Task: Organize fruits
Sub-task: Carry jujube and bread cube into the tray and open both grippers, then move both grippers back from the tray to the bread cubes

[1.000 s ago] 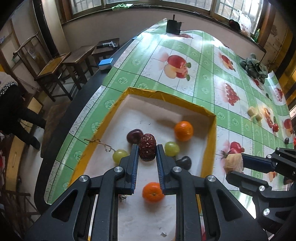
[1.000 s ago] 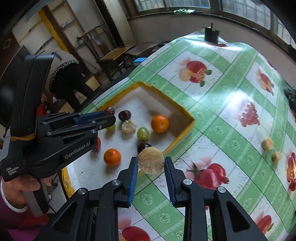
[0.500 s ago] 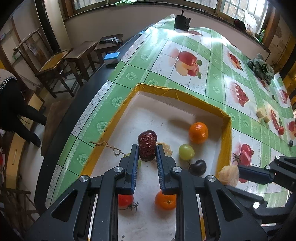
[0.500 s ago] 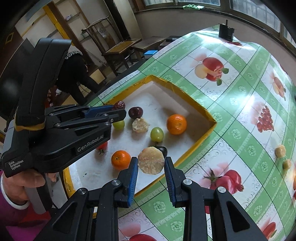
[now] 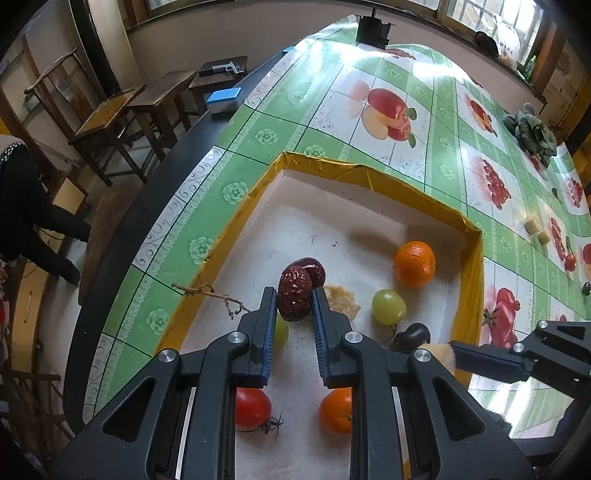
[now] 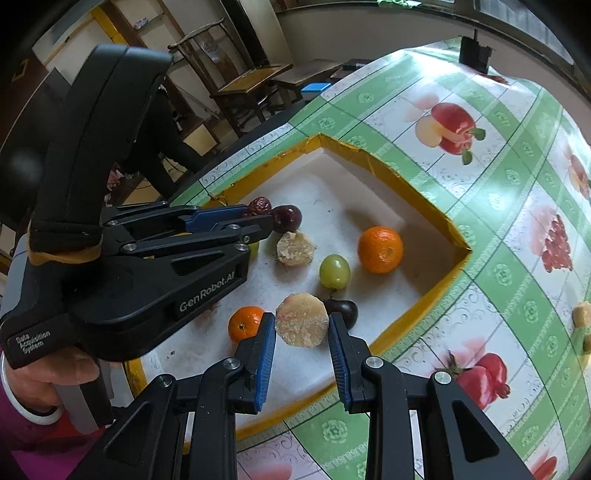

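Tray [image 5: 373, 181] on table [image 5: 332, 110], fruit inside.
Orange [image 5: 414, 263] at tray's far right; grape [image 5: 388, 307] before it; tomato [image 5: 252, 408] nearest.

Green-and-white tablecloth [image 5: 266, 136] printed with fruit pictures. Wooden chair [image 5: 92, 122] and wooden stools [image 5: 166, 88] at ten o'clock off the table edge. Blue-topped box [image 5: 223, 100] at eleven o'clock. Black device [image 5: 371, 27] at twelve o'clock. Dark green bundle [image 5: 532, 133] at two o'clock.

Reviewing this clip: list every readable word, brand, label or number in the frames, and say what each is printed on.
"GenRobot.AI": on the side of the left gripper body, right wrist view.
"Data Acquisition System": small print low on the same body, near the hand.
No readable text on the tablecloth or tray.
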Demonstrator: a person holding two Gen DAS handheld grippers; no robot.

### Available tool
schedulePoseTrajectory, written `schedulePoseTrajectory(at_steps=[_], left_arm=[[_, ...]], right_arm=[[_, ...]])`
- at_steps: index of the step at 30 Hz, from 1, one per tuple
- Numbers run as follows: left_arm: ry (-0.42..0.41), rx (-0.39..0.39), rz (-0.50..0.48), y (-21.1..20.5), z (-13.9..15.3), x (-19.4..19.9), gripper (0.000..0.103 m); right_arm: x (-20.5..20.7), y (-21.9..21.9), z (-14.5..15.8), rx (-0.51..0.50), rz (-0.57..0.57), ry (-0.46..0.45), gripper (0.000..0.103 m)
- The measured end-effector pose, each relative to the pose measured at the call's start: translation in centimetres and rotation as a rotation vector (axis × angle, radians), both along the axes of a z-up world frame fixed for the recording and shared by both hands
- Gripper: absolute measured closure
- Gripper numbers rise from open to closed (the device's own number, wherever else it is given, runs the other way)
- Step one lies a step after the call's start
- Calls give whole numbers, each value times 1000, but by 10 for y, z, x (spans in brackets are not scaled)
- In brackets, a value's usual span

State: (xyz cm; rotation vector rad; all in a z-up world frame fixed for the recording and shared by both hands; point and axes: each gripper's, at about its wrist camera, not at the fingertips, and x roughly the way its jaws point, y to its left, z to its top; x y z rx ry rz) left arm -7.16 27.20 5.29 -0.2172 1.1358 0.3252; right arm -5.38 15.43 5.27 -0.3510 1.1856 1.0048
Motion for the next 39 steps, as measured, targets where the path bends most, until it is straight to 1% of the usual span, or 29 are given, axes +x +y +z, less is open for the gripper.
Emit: schedulePoseTrajectory(at_steps=[6, 12, 14, 15, 16, 17, 18, 19, 21, 25, 30, 33, 39], left_arm=[[15, -6, -2, 2, -6, 3, 85], [18, -31, 3, 7, -6, 6, 85], [18, -35, 10, 9, -5, 6, 82], [22, -35, 14, 9, -5, 6, 77], [23, -37, 17, 10, -5, 5, 69], [20, -38, 19, 11, -4, 4, 65], [17, -38, 22, 10, -3, 3, 57], [10, -34, 26, 10, -1, 1, 54], [0, -27, 29, 10, 4, 0, 54], [-21, 13, 28, 4, 16, -3, 54], [-47, 28, 18, -11, 29, -2, 54], [-56, 39, -10, -28, 35, 1, 54], [-59, 29, -82, -66, 38, 15, 54]], right_arm=[[2, 13, -12, -15, 20, 27, 75], [1, 20, -25, -29, 37, 54, 75], [2, 20, -30, -31, 30, 64, 75], [3, 19, -31, -29, 25, 72, 74], [3, 17, -31, -21, 23, 78, 74], [3, 16, -30, -14, 19, 80, 74], [4, 14, -28, -8, 13, 79, 73], [4, 13, -27, -4, 10, 78, 72], [6, 9, -23, 8, 1, 74, 72], [6, -3, -10, 35, -22, 66, 71], [8, -25, 6, 47, -60, 26, 69], [12, -44, 14, 51, -96, 10, 68], [19, -83, 19, 49, -179, 2, 67]])
